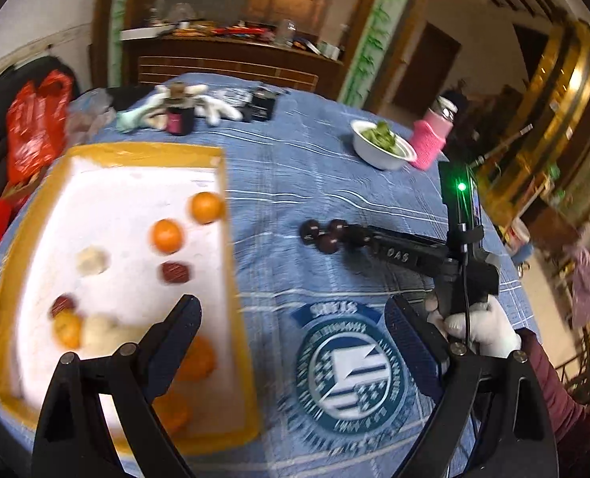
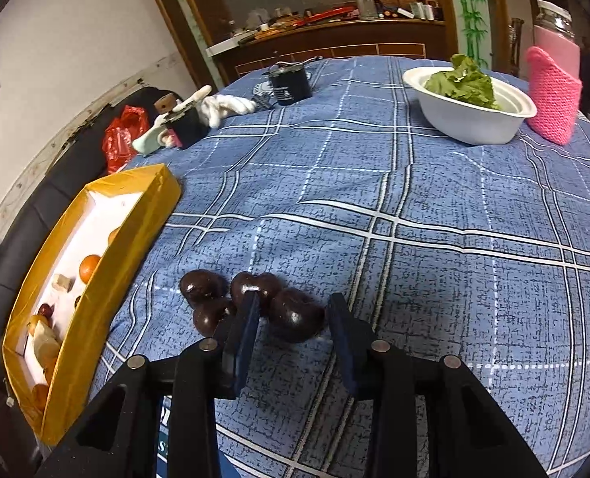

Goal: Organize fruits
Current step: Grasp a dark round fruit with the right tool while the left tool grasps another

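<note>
A yellow-rimmed white tray on the blue checked tablecloth holds several oranges, pale pieces and dark red fruits. My left gripper is open and empty, over the tray's right rim. Several dark brown fruits lie in a cluster on the cloth. My right gripper is open, its fingers on either side of the nearest dark fruit; the others lie left of it. The tray shows at left in the right wrist view.
A white bowl of green leaves and a pink-sleeved jar stand at the far right. White gloves, a dark jar and a small dark box sit at the table's back. A red bag lies beyond the left edge.
</note>
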Motion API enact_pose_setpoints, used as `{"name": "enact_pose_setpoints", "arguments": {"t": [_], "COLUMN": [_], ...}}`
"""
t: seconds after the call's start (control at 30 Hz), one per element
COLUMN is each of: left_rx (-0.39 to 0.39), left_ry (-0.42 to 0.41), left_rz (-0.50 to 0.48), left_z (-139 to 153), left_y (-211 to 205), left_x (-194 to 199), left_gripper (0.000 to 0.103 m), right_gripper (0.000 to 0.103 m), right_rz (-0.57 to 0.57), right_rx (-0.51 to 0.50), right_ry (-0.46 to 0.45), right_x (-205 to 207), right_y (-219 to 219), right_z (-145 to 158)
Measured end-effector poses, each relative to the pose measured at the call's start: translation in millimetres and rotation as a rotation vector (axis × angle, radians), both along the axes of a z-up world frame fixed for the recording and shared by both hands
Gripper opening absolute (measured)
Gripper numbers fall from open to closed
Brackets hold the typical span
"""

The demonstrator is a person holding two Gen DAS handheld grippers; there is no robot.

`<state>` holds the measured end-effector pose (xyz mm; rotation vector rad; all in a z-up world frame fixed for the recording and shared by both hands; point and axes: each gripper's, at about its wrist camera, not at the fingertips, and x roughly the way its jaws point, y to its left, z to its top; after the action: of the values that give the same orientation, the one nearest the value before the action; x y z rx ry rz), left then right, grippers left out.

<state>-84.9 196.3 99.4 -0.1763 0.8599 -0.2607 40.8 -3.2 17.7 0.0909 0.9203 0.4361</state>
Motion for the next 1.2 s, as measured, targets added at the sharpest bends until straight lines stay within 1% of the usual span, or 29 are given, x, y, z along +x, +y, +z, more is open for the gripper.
{"name": "enact_pose_setpoints", "arguments": {"t": [0.13, 0.27, 0.3, 0.33, 0.37, 0.47, 0.57, 0.67, 0.77, 0.83, 0.9, 0.93, 0.97, 1.07, 1.13, 1.17, 1.2], "left_rx": [0.034, 0.055, 0.058, 0.059, 0.06, 0.076, 0.097, 0.109, 0.139, 0.158, 0.181, 0.215, 0.251, 0.253, 0.226, 0.2, 0.181], "left_ry": [0.025, 0.047, 0.057, 0.062, 0.066, 0.07, 0.065, 0.072, 0.097, 0.119, 0.136, 0.115, 0.103, 0.093, 0.095, 0.097, 0.098], "left_rz": [-0.031, -0.044, -0.046, -0.048, -0.051, -0.065, -0.071, -0.08, -0.062, -0.043, -0.031, -0.02, -0.022, -0.028, -0.019, -0.013, -0.014], "left_z": [-12, -22, -25, -28, -30, -36, -40, -46, -57, -66, -75, -75, -76, -74, -70, -66, -64], "left_y": [-24, -33, -35, -37, -37, -47, -58, -71, -80, -82, -85, -87, -90, -90, -83, -78, -75], "left_x": [25, 40, 45, 46, 48, 58, 71, 88, 105, 114, 121, 121, 120, 116, 112, 108, 106], "left_gripper": [0.092, 0.092, 0.092, 0.092, 0.092, 0.092, 0.091, 0.082, 0.076, 0.069, 0.053, 0.05, 0.044, 0.04, 0.039, 0.032, 0.013], "right_gripper": [0.039, 0.04, 0.039, 0.036, 0.029, 0.029, 0.029, 0.029, 0.029, 0.029, 0.029, 0.029, 0.029, 0.029, 0.029, 0.029, 0.029], "right_rz": [0.021, 0.04, 0.05, 0.057, 0.054, 0.031, -0.01, -0.036, -0.046, -0.047, -0.048, -0.049, -0.049, -0.056, -0.06, -0.062, -0.062], "right_rx": [0.037, 0.072, 0.07, 0.06, 0.051, 0.084, 0.102, 0.14, 0.146, 0.15, 0.156, 0.159, 0.16, 0.163, 0.166, 0.168, 0.17], "right_ry": [0.018, 0.04, 0.05, 0.057, 0.066, 0.102, 0.089, 0.088, 0.091, 0.092, 0.091, 0.089, 0.088, 0.085, 0.08, 0.078, 0.075], "right_x": [0, 2, 2, 2, 2, 2, 1, 2, 3, 4, 4, 4, 4, 3, 3, 3, 2], "right_y": [-3, -8, -8, -7, -7, -15, -25, -35, -37, -38, -38, -39, -40, -41, -42, -43, -43], "right_z": [-3, -5, -5, -4, -3, -2, 4, 7, 8, 8, 9, 10, 10, 10, 11, 12, 12]}}
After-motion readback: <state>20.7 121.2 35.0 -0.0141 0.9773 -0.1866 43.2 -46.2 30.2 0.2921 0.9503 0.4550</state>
